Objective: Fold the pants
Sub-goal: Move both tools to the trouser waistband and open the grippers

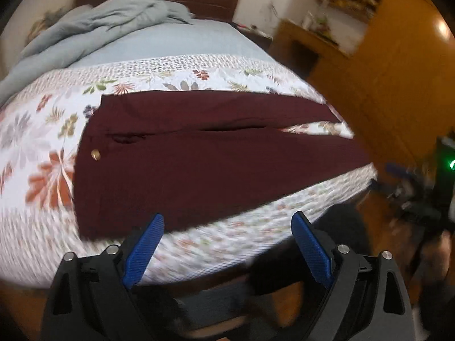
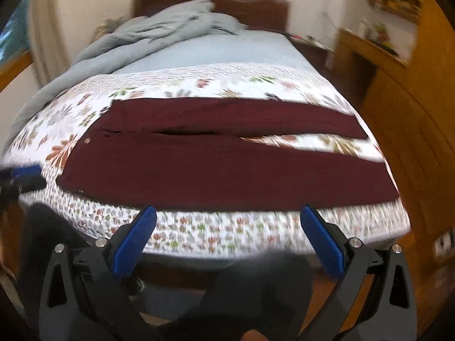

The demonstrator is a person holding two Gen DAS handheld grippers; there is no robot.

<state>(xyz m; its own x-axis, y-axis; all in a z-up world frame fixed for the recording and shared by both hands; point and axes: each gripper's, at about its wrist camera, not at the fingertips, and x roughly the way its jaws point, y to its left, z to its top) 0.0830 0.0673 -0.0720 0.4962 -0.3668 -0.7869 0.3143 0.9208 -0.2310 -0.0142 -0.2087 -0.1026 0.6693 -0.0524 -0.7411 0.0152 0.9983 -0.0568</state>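
Observation:
Dark maroon pants [image 1: 199, 159] lie flat across the floral bedspread [image 1: 37, 153], waistband to the left with a brass button [image 1: 95, 154], both legs running right and slightly apart. My left gripper [image 1: 227, 221] hovers open just short of the pants' near edge, nothing between its blue pads. In the right wrist view the same pants [image 2: 227, 170] stretch across the bedspread [image 2: 199, 233], and my right gripper [image 2: 227, 213] stands open in front of the near leg, holding nothing. The left gripper [image 2: 27, 177] shows blurred at the far left there, beside the waistband.
A crumpled grey-blue duvet [image 1: 108, 20] is heaped near the dark wooden headboard [image 2: 241, 2]. A wooden wardrobe [image 1: 398, 85] and desk stand right of the bed. A person's dark trouser legs [image 2: 256, 289] stand at the bed's foot, over a wooden floor.

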